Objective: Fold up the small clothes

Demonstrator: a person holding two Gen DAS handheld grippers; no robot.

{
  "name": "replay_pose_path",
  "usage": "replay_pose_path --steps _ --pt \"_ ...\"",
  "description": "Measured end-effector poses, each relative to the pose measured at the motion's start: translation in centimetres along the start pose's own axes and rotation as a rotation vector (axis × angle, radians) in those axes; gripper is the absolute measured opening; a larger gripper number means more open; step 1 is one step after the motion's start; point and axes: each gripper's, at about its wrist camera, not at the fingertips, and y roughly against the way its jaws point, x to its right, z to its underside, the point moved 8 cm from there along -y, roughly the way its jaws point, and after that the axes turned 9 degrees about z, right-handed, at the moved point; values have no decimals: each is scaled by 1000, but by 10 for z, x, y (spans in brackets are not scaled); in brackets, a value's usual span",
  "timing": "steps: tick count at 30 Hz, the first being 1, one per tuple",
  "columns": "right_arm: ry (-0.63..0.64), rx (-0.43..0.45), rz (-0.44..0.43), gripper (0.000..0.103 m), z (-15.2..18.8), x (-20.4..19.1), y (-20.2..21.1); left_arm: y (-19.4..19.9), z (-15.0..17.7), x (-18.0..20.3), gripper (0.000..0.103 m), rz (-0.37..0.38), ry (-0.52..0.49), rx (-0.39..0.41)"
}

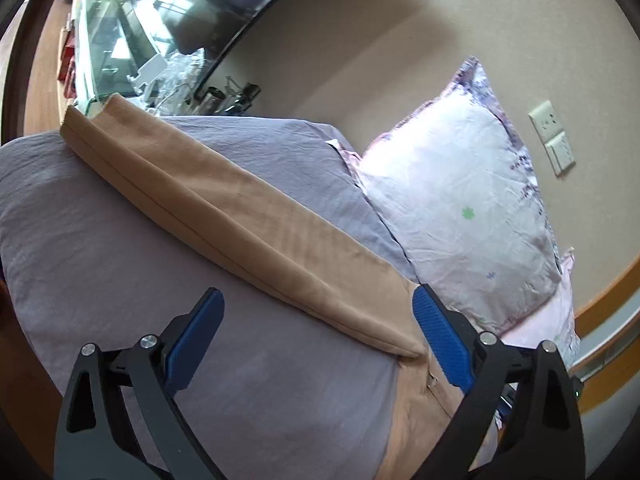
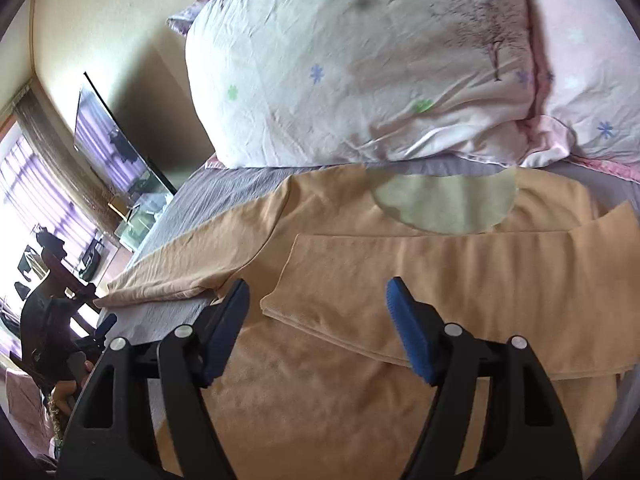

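Note:
A tan long-sleeved shirt [image 2: 360, 380] lies flat on the purple bedsheet [image 2: 224, 192], collar toward the pillows. One sleeve [image 2: 460, 280] is folded across the chest. The other sleeve [image 2: 192, 256] lies stretched out to the left; in the left wrist view this sleeve [image 1: 240, 216] runs diagonally across the sheet [image 1: 120, 260]. My left gripper [image 1: 316, 304] is open and empty, just above the sleeve near the shoulder. My right gripper [image 2: 318, 294] is open and empty, hovering over the cuff end of the folded sleeve.
Two floral pillows [image 2: 360, 64] lie against the wall at the head of the bed [image 1: 460, 208]. A glass-topped stand with clutter [image 1: 120, 48] and a dark TV screen [image 2: 116, 148] are beyond the bed's far side. Wall sockets [image 1: 554, 136] are beside the pillow.

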Motion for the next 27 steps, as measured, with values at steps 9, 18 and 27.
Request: replay_pose_path --steps 9,18,27 --pt "-109 37 -6 76 8 39 30 -4 -24 -49 81 -141 220 -35" --pt "-96 36 -93 80 18 32 45 -1 -47 -81 30 -242 330 -36" --pt "-149 108 -101 83 22 68 81 -32 -59 46 6 -84 -25 -80"
